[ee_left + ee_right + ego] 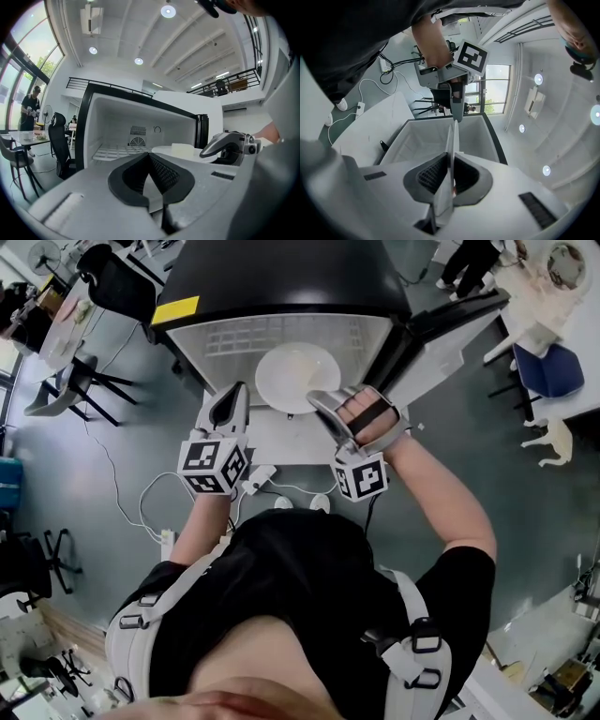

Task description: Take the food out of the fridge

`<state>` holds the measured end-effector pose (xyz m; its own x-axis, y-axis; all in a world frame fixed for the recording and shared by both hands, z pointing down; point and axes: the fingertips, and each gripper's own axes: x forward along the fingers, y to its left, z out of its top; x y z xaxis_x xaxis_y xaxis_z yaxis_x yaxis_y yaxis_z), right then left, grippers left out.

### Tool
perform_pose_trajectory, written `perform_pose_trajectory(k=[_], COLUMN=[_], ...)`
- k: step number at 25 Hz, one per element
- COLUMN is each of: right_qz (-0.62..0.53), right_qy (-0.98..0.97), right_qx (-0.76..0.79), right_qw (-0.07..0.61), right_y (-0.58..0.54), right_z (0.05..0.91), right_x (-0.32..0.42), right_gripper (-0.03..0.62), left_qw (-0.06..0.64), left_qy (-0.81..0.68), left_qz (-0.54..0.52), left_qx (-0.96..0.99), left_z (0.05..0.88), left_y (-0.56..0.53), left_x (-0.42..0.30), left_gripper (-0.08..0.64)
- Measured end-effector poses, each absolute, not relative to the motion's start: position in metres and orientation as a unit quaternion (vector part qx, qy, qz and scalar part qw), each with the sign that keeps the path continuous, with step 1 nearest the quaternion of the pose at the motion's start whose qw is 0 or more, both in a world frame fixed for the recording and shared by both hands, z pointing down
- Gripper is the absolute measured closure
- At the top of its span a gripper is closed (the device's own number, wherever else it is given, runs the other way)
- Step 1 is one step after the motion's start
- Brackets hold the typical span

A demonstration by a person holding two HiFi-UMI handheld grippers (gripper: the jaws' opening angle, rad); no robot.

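Observation:
A small black fridge (281,277) stands open below me, with a white inside and a wire shelf (225,338). At its mouth a white plate (298,376) is held level, and my right gripper (319,399) is shut on its near right rim. The left gripper view shows a pale block of food (183,149) on the plate (192,154), with the right gripper (229,143) beside it. In the right gripper view the plate (452,136) runs edge-on between the right gripper's (451,161) pads. My left gripper (230,404) hangs shut and empty just left of the plate.
The fridge door (441,343) swings open to the right. White cables and a power strip (258,479) lie on the grey floor in front of the fridge. Black chairs (117,282) and a table stand at the back left, where a person (30,105) stands.

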<state>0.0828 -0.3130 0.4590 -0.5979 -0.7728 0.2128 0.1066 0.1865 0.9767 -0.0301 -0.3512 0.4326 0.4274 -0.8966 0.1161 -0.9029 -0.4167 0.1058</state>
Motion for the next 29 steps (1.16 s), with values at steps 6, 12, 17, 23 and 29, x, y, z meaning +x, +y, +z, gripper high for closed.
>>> perform_pose_trajectory(k=[6, 12, 17, 23, 29], right_qz=[-0.582, -0.571, -0.565, -0.566, -0.563], right_qy=[-0.68, -0.681, -0.679, -0.674, -0.675], right_qx=[0.248, 0.255, 0.266, 0.271, 0.265], right_qw=[0.37, 0.382, 0.387, 0.389, 0.395], right_y=[-0.306, -0.305, -0.31, -0.312, -0.316], right_z=[0.467, 0.478, 0.479, 0.476, 0.478], right_x=[0.083, 0.088, 0.093, 0.096, 0.096], right_gripper=[0.565, 0.565, 0.565, 0.565, 0.565], left_qw=[0.076, 0.075, 0.073, 0.072, 0.073], left_qy=[-0.545, -0.542, -0.539, -0.534, -0.534], left_qz=[0.018, 0.02, 0.02, 0.021, 0.021], left_qx=[0.834, 0.837, 0.839, 0.842, 0.842], left_z=[0.433, 0.433, 0.432, 0.431, 0.432], left_y=[-0.353, -0.354, -0.357, -0.357, -0.36], left_x=[-0.038, -0.035, -0.032, -0.026, -0.027], left_gripper=[0.557, 0.557, 0.557, 0.557, 0.557])
